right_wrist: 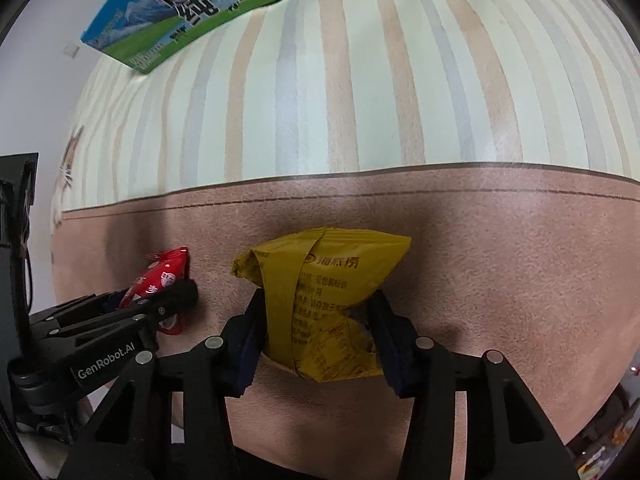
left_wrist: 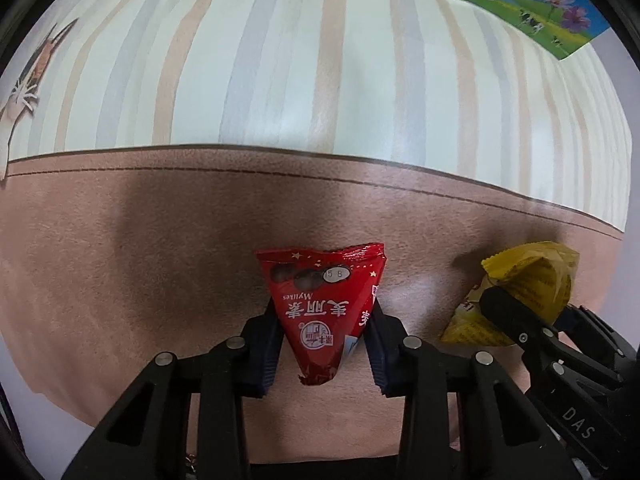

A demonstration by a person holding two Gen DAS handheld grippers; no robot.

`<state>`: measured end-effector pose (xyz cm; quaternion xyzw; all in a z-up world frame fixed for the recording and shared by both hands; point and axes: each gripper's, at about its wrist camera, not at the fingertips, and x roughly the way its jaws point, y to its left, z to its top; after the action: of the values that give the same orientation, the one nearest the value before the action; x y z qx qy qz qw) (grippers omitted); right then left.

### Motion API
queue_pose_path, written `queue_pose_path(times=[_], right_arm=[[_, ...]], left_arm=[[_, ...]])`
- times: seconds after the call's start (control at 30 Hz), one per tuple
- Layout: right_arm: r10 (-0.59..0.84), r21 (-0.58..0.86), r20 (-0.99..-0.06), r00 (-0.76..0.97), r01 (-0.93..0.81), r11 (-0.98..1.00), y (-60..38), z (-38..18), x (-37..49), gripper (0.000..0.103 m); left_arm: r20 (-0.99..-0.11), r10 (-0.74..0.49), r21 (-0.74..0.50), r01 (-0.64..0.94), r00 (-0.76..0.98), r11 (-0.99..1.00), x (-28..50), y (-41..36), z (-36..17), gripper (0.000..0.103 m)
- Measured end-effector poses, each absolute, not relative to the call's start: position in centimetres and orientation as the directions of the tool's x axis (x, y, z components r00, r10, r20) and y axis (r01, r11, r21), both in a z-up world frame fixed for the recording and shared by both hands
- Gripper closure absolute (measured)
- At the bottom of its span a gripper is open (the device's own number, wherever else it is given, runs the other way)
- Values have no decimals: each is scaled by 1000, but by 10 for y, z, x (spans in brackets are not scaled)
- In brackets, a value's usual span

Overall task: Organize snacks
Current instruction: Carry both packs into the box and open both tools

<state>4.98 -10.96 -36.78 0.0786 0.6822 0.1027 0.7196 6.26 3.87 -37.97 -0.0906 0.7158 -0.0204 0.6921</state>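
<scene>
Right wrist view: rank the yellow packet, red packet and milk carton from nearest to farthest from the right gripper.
1. Yellow packet: between the right gripper fingers.
2. Red packet: to the left, in the left gripper.
3. Milk carton: far off, upper left.

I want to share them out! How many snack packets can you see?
2. The red packet is pinched in the left tongs. The yellow packet is pinched in the right tongs, beside the red one. More may lie out of view.
</scene>
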Motion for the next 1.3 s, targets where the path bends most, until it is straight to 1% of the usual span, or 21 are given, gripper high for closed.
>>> queue_pose_path(times=[0.13,0.23,0.4,0.6,0.77,0.9,1.0,1.17,1.3], right_arm=[[300,298,-952,64,-30,954,-116,-355,50,51],[339,339,-936,96,-17,941,-123,-335,56,52],[405,409,-898,174,-14,912,-136,-286,82,52],[457,454,-846,275,-78,887,-131,-213,141,52],[456,438,-829,323,-130,889,-120,-171,210,52],[427,402,-841,333,-143,904,-110,-159,268,52],[403,380,-862,307,-134,915,-104,-166,307,52],[364,349,-905,221,-107,931,-95,-201,359,52],[354,343,-923,149,-92,935,-86,-233,377,52]], left_arm=[[-983,-183,-183,-87,7,979,59,65,-353,69],[-978,-203,-207,-83,52,975,64,71,-327,69],[-956,-253,-263,-56,147,963,94,78,-268,69],[-923,-302,-311,-3,237,950,149,77,-198,69],[-916,-301,-302,39,267,953,219,73,-174,69],[-930,-262,-258,48,260,965,275,76,-172,69],[-946,-236,-229,54,224,972,316,81,-179,69],[-975,-187,-182,51,122,982,376,89,-217,69],[-983,-184,-183,38,27,982,399,94,-254,69]])
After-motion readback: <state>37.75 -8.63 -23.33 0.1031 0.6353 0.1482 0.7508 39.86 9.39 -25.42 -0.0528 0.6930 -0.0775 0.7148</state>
